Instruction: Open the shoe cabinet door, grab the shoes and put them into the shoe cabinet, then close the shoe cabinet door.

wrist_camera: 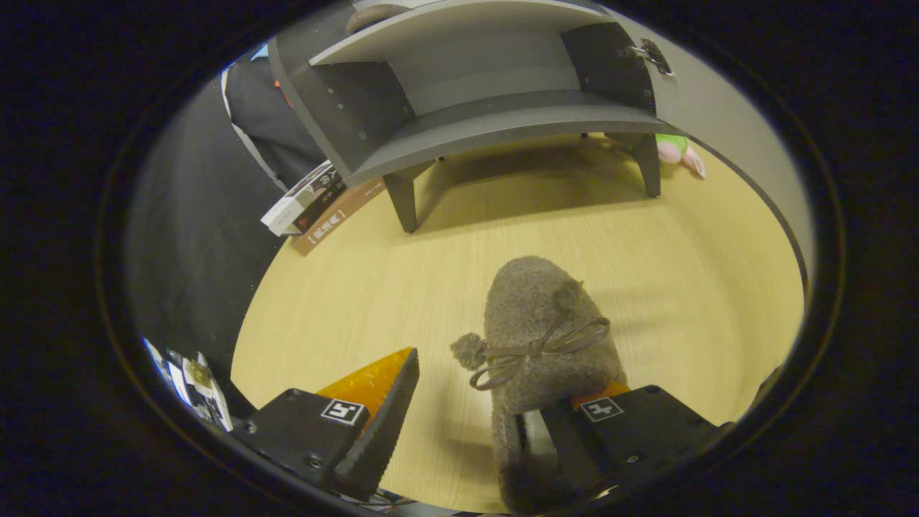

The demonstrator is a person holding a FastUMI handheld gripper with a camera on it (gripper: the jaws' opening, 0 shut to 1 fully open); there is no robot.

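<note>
Nearest, left to right: my tongs (459,402) stand apart, one finger (380,402) clear of the slipper (538,330), the other inside its opening, ready to pinch. Beyond, shoe cabinet (488,122) stands open, awaiting it.

I count one grey slipper (542,323), one shoe cabinet (474,93) with two shelves showing, one stack of books (316,205), one plush toy (678,152), one gripper (477,413).
</note>
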